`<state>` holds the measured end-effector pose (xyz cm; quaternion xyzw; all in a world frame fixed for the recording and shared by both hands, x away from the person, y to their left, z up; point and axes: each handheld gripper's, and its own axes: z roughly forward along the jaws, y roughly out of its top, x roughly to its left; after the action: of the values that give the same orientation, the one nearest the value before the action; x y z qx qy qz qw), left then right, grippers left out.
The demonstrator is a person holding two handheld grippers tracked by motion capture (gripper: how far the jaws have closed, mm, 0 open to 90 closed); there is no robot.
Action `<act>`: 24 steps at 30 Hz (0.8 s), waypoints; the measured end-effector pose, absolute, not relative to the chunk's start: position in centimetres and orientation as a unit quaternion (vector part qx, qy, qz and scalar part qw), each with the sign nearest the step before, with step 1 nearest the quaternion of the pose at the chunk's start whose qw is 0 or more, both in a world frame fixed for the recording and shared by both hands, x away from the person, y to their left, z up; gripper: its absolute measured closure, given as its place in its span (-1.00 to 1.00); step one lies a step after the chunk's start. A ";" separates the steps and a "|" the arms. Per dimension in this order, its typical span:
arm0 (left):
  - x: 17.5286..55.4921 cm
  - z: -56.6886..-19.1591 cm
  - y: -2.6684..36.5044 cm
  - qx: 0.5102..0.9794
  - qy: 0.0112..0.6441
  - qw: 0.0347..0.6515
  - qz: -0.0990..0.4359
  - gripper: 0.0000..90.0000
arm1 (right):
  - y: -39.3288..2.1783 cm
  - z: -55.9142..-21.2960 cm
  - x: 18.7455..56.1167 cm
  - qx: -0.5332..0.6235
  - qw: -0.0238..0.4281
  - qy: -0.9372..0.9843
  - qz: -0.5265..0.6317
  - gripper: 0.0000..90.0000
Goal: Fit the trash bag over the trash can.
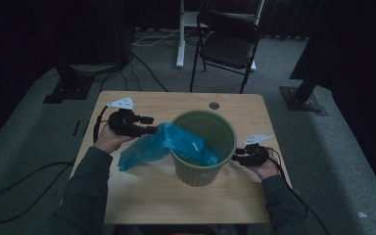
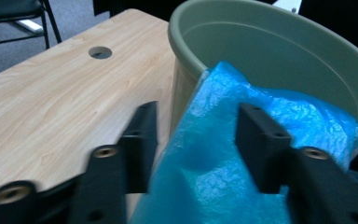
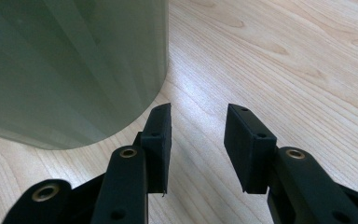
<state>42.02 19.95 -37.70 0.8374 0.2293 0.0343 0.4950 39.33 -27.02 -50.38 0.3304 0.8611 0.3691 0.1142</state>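
Observation:
A green plastic bin (image 1: 198, 172) stands upright in the middle of the wooden table (image 1: 176, 200). A blue plastic bag (image 1: 144, 151) hangs over the bin's left rim, partly inside and partly trailing down onto the tabletop. My left gripper (image 1: 152, 129) is at the bag's upper left. In the left gripper view its jaws stand wide apart (image 2: 198, 121) with the blue bag (image 2: 214, 182) bunched between them, in front of the bin (image 2: 261, 42). My right gripper (image 1: 235, 157) rests low at the bin's right side, open and empty (image 3: 198, 116), with the bin wall (image 3: 65, 65) to its left.
A round cable hole (image 1: 214, 105) sits near the table's far edge. A black folding chair (image 1: 227, 44) and a white stand leg (image 1: 180, 34) are on the carpet beyond the table. Cables trail across the floor at the left (image 1: 24, 181).

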 end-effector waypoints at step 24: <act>41.9 -36.5 16.5 0.855 0.174 0.489 -0.001 0.96 | -27.5 -48.6 38.9 0.325 0.122 0.856 0.382 0.44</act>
<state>41.92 16.47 -36.45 0.8546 0.1741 -0.0009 0.4892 38.89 -27.49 -48.60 0.3252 0.8564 0.3820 0.1222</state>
